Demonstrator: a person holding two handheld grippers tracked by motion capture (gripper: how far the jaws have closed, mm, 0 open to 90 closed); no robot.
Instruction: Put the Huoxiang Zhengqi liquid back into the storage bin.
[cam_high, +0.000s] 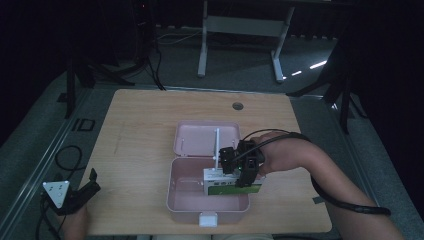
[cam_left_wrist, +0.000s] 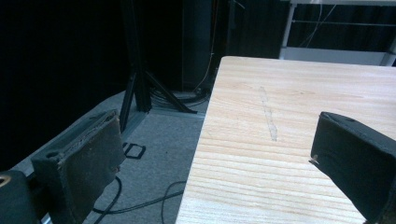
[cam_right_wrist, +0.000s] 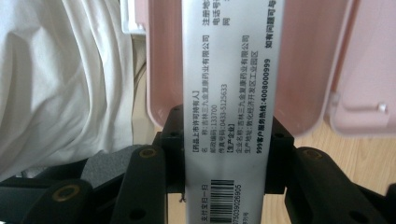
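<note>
1. The high view is showing the pink case (cam_high: 207, 200) lying open on the table (cam_high: 140, 145); the right gripper view is revealing printed text and a barcode on the carton (cam_right_wrist: 231, 93).
2. The right hand-held gripper (cam_high: 239, 167) is clamping the carton over the case.
3. The left hand-held gripper (cam_high: 75, 192) is resting wide open, well left of the case.

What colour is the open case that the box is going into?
Pale pink, base and lid alike, with a white latch at the front. The open case shows best in the high view.
</note>
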